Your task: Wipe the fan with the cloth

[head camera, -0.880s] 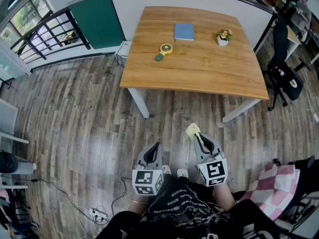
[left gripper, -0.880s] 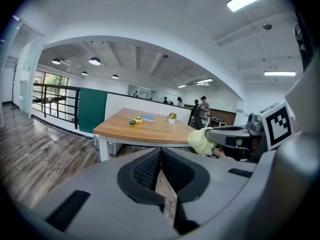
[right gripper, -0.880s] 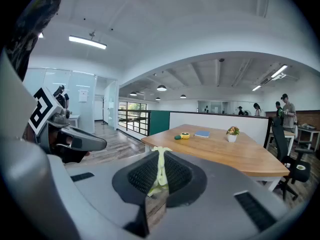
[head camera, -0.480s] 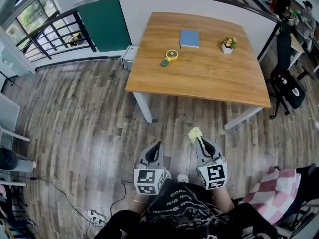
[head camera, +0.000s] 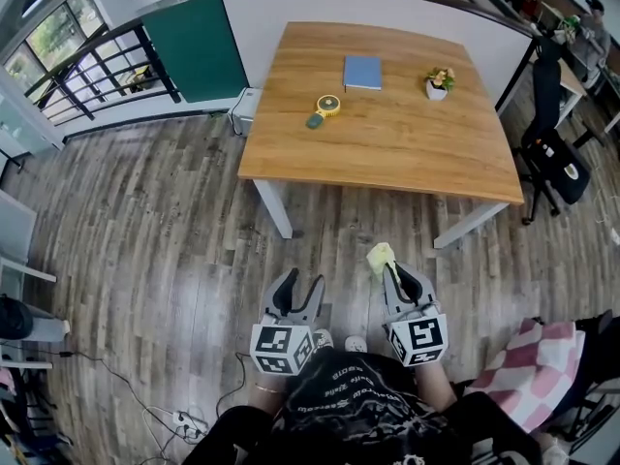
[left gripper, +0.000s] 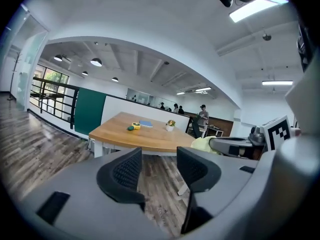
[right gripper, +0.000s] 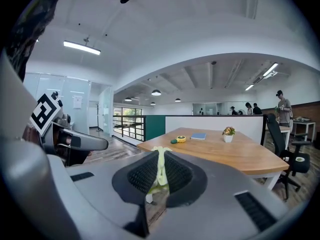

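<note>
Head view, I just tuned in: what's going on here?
A person stands on the floor short of the table, a gripper in each hand. The right gripper is shut on a yellow-green cloth; the left gripper is open and empty. The yellow fan lies untouched on the table, near a blue book and a small plant.

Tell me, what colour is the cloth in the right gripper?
The cloth is pale yellow-green, clearest in the right gripper view.

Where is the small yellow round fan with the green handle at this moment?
In the head view the small yellow round fan lies on the light wooden table, in its far-left part, just left of the flat blue book.
</note>
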### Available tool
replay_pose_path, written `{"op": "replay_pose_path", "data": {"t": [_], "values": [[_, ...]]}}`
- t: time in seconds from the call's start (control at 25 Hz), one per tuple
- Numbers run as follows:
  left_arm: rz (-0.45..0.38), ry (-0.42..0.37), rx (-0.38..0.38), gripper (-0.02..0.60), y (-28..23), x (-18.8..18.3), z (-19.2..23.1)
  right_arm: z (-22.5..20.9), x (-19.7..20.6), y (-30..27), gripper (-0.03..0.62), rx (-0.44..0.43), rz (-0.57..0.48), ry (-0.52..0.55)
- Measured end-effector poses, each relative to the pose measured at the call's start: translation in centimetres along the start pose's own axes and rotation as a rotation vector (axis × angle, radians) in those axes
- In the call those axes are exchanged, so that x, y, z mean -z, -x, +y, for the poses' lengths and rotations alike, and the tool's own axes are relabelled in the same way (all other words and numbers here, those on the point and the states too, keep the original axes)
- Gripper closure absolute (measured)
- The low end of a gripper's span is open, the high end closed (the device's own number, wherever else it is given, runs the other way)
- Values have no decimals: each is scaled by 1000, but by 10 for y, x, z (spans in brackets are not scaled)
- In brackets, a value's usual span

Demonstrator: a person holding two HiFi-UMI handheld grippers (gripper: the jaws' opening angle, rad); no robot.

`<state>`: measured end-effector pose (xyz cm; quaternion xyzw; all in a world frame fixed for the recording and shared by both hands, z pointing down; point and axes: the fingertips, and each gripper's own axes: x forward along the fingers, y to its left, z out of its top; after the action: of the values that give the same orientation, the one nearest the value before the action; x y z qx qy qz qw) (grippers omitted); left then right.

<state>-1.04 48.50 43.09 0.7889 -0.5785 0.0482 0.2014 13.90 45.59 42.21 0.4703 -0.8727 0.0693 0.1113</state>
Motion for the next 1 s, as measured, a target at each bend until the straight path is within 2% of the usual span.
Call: {"op": "replay_pose_path", "data": {"t": [0.12, 0.44, 0.56, 0.8, 1.0], "values": [[8, -24, 24, 320, -2, 1, -1, 1, 0, -1, 557, 6, -2, 5], [24, -9, 107, 310, -9, 0, 4, 4, -2, -13, 557, 40, -3, 1], [32, -29, 126, 308, -9, -1, 7, 6, -1, -20, 557, 46, -2, 9], [37, -8, 83, 308, -11, 4, 32, 12, 5, -31, 557, 56, 6, -1], [46, 3, 76, 308, -33, 0, 41, -4, 6, -51, 557, 58, 18, -5]]}}
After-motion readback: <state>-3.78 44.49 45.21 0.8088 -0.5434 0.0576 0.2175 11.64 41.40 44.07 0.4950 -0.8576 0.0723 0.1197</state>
